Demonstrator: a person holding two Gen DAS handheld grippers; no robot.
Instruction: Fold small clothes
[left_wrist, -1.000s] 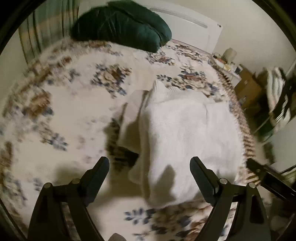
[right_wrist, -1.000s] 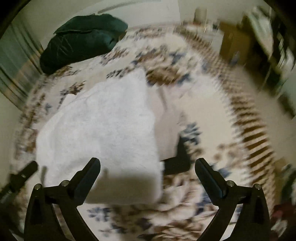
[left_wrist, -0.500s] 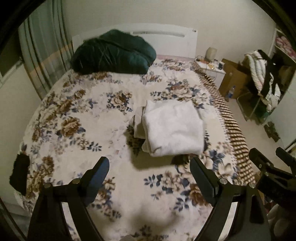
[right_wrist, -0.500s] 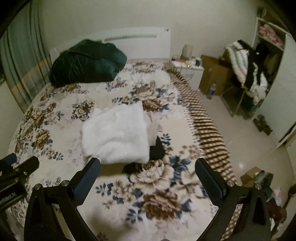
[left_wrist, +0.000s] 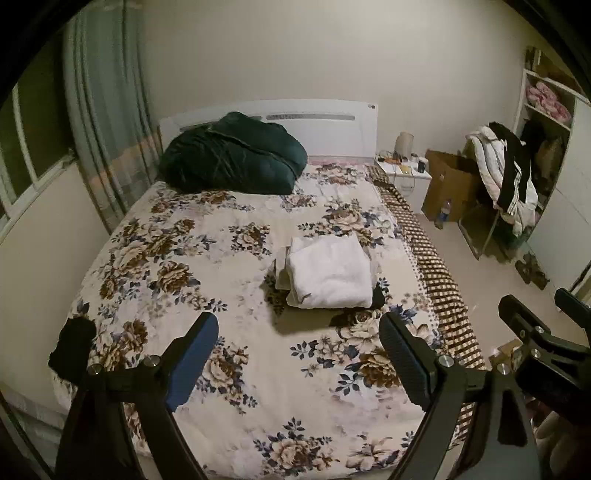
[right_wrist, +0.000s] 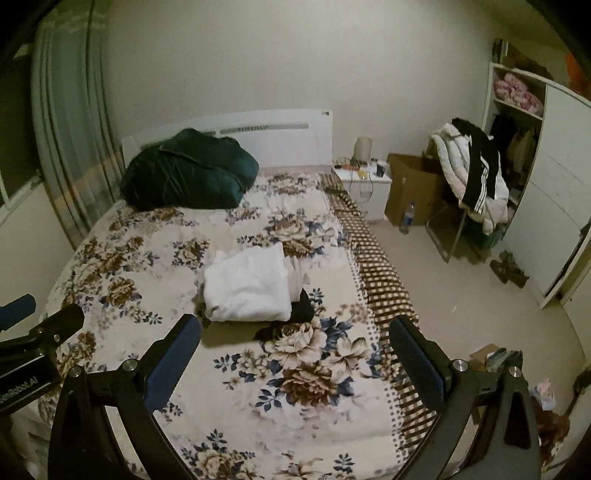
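Observation:
A folded white garment (left_wrist: 330, 273) lies on top of a small stack of folded clothes on the floral bedspread (left_wrist: 207, 266), right of the bed's middle. It also shows in the right wrist view (right_wrist: 249, 286), with a dark garment (right_wrist: 303, 308) poking out beneath it. My left gripper (left_wrist: 297, 332) is open and empty, well back from the stack. My right gripper (right_wrist: 295, 336) is open and empty too, also held back near the foot of the bed. A small black cloth (left_wrist: 74, 347) lies at the bed's left edge.
A dark green duvet (left_wrist: 232, 155) is bunched at the headboard. A nightstand (left_wrist: 406, 177), cardboard box (left_wrist: 448, 184) and a chair piled with clothes (left_wrist: 506, 177) stand right of the bed. A wardrobe (right_wrist: 546, 206) is at far right.
Both grippers have pulled far back from the white garment, which was right in front of them a second ago. The whole bed and room are now in view. Both stayed open.

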